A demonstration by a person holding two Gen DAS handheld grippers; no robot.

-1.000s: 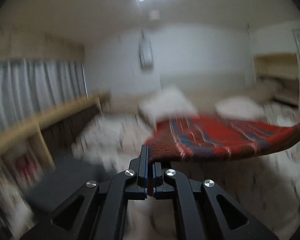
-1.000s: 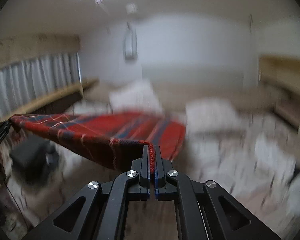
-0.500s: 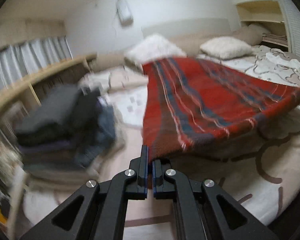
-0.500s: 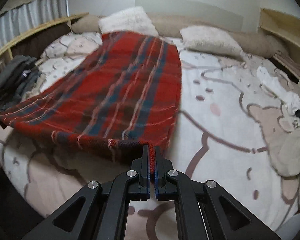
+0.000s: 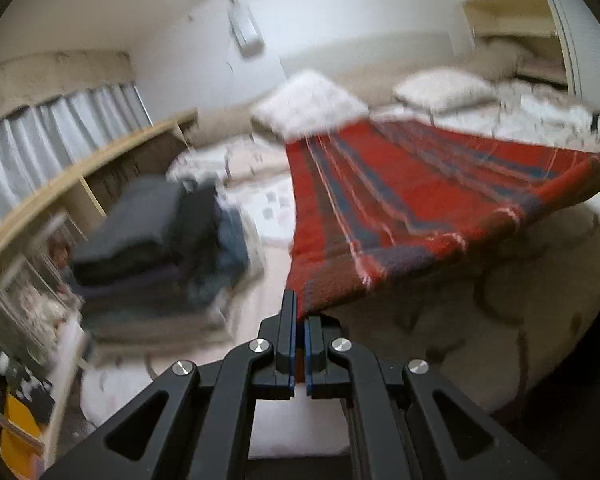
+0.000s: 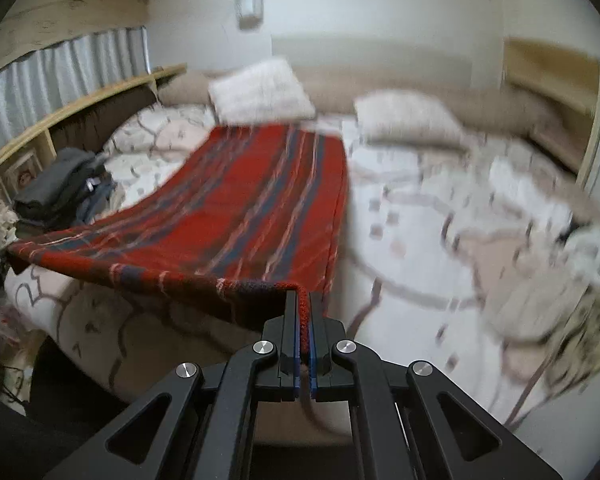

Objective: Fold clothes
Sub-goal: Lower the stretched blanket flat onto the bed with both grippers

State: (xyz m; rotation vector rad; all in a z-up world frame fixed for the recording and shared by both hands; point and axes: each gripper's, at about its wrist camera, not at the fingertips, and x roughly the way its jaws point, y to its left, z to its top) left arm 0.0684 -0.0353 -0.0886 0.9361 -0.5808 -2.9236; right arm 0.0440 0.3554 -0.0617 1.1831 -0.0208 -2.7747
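Your bed (image 6: 440, 208) carries the red plaid cloth (image 6: 260, 200), spread lengthwise toward the pillows (image 6: 260, 92), its far end on the bed, its near edge lifted and stretched taut, likely to keep it flat for a fold. A dark clothes stack (image 5: 148, 240) sits at the bed's left edge. Your left gripper (image 5: 299, 320) and right gripper (image 6: 303, 320) each pinch a near corner.

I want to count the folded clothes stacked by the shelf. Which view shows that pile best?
The right wrist view: the pile is small but fairly sharp. In the left wrist view it is larger, yet smeared by motion blur.
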